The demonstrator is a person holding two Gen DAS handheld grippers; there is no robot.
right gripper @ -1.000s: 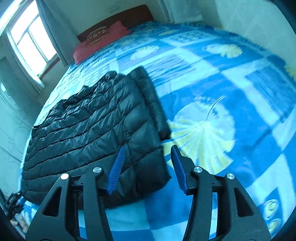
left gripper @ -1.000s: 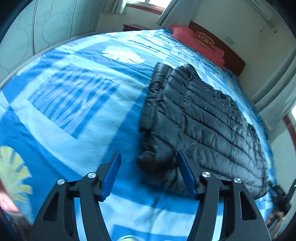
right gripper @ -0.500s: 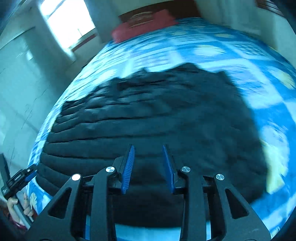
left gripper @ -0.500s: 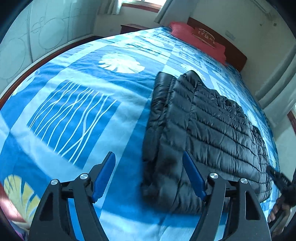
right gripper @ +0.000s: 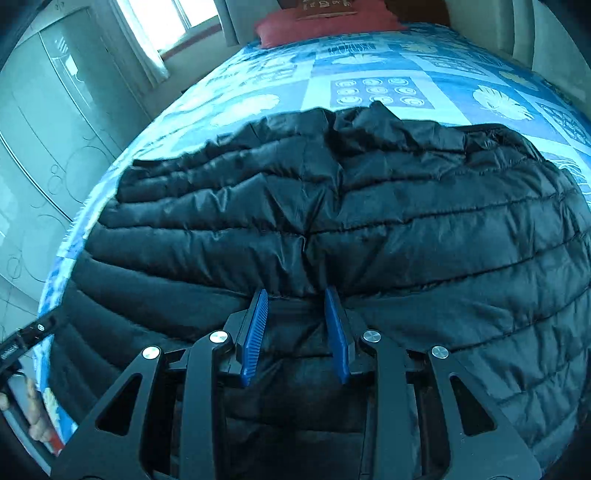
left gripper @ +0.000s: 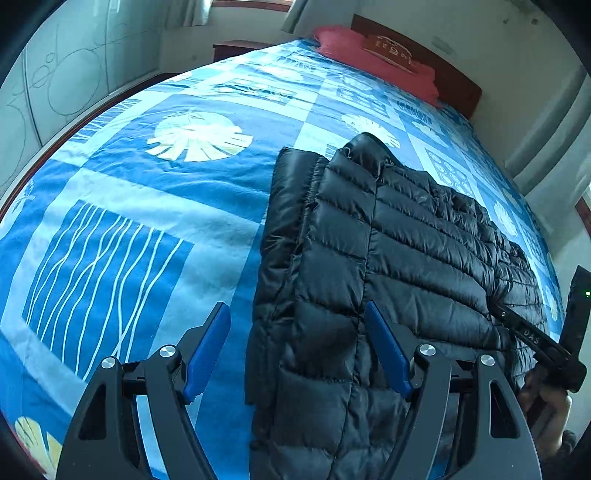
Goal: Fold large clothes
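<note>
A black quilted puffer jacket [left gripper: 406, 236] lies folded flat on the blue patterned bedspread [left gripper: 155, 221]. My left gripper [left gripper: 295, 306] is open wide and straddles the jacket's near left edge, one pad over the bedspread and one over the jacket, with neither pressing. In the right wrist view the jacket [right gripper: 369, 206] fills the frame. My right gripper [right gripper: 295, 295] is at the middle of its near hem, jaws narrowed onto a bunched fold, and creases pull toward the pads. The right gripper [left gripper: 535, 339] also shows at the jacket's right side.
Red pillows [left gripper: 373, 51] and a dark headboard [left gripper: 454, 77] are at the far end of the bed. A wardrobe with glass doors [right gripper: 48, 122] stands along one side, near a window [right gripper: 177, 22]. A hand [right gripper: 33, 417] holds the left gripper at the frame edge.
My right gripper swung from the jacket's right corner to the middle of its near hem and narrowed onto the fabric. My left gripper moved closer to the jacket's left edge and opened slightly wider.
</note>
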